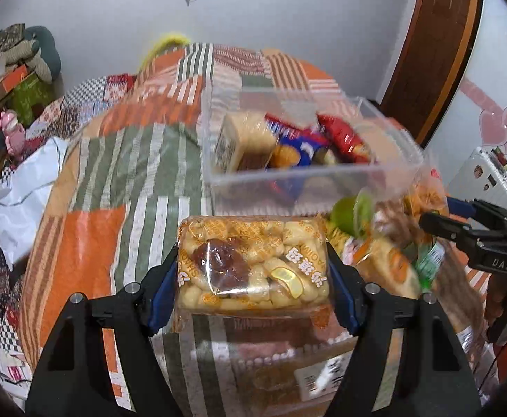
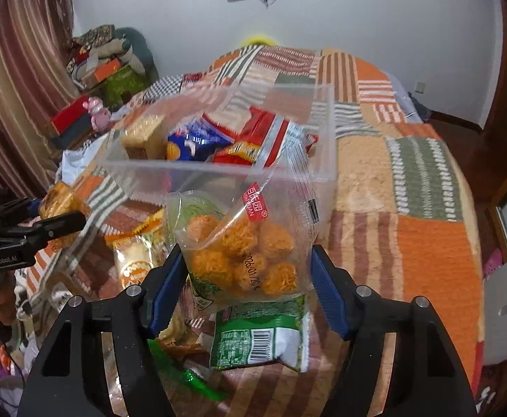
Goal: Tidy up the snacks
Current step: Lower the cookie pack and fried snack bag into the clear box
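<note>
A clear plastic bin stands on the patchwork bedspread of a bed, in the upper middle of both views. Its walls are see-through, so the contents show from the side as well as over the rim. Inside, at the left, a pale block of biscuits in clear wrap leans upright against the wall. Beside it, in the middle, lies a blue packet, and to the right of that a red packet; in the right wrist view the red packet reaches up to the near rim.

The left tongs grip a clear pack of puffed rice cakes in the lower centre of the left view, both blue pads pressed to its sides, the pack in front of the bin's near wall.

The right tongs clasp a clear bag of orange crispy balls in the centre of the right view, below the bin; the bag's top overlaps the bin's near wall.

More snacks lie loose on the bedspread at the bottom of the right view: a green packet with a barcode under the held bag, and a pack with an orange round label to the left.
</note>
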`<state>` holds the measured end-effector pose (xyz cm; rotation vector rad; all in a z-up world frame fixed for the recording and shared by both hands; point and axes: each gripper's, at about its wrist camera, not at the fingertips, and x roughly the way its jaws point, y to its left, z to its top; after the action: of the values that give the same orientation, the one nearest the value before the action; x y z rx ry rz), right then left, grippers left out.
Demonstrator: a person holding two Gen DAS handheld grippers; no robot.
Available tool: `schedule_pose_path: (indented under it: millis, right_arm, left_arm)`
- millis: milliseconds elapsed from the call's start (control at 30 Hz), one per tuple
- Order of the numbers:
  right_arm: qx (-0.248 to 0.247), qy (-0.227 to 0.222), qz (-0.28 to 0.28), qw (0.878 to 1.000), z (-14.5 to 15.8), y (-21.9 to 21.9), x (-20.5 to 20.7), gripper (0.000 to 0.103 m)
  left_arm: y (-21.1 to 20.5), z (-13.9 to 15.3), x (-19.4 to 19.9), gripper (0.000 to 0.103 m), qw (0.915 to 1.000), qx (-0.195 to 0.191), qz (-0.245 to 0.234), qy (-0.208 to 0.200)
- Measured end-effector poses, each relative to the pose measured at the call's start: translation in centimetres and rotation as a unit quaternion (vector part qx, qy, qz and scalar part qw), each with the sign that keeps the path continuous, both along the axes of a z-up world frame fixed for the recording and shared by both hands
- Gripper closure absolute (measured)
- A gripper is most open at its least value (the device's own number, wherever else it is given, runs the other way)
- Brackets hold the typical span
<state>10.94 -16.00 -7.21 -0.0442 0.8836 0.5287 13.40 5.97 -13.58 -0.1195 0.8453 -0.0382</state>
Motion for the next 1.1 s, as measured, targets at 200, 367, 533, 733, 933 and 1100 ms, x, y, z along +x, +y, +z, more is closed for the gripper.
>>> schedule_pose_path:
  millis: [200,367,533,733,933,1100]
  right_arm:
    - [0.017,-0.027,-0.012,0.999,2.1,-0.6,0.2,0.037]
    - [0.031,-0.051,-0.020,0.998,3.6,-0.8,0.6,0.037]
    - [0.045,-0.070,-0.025,0.996,4.7,-0.4,1.7,0.037]
    - [0.054,-0.079,-0.029,0.995,5.0,0.3,3.2,0.037]
    - [0.056,-0.064,-0.035,0.996,3.8,1.0,4.6,0.037]
    - [0.054,-0.045,-0.039,0.997,2.5,1.3,5.9,0.037]
  left_arm:
    - [-0.9,2.9,1.1,0.029,0.9994,-0.006,-0.008,-0.034]
    - [-1.9,5.0,2.3,0.029,0.9982,-0.010,-0.016,-0.058]
    - [-2.9,6.4,3.8,0.029,0.9968,-0.018,-0.022,-0.074]
    - [-3.5,6.7,5.8,0.029,0.9963,-0.038,-0.029,-0.071]
    - [-4.0,5.7,8.3,0.029,0.9972,-0.044,-0.033,-0.051]
    - [-4.4,3.8,10.2,0.029,0.9977,-0.050,-0.039,-0.025]
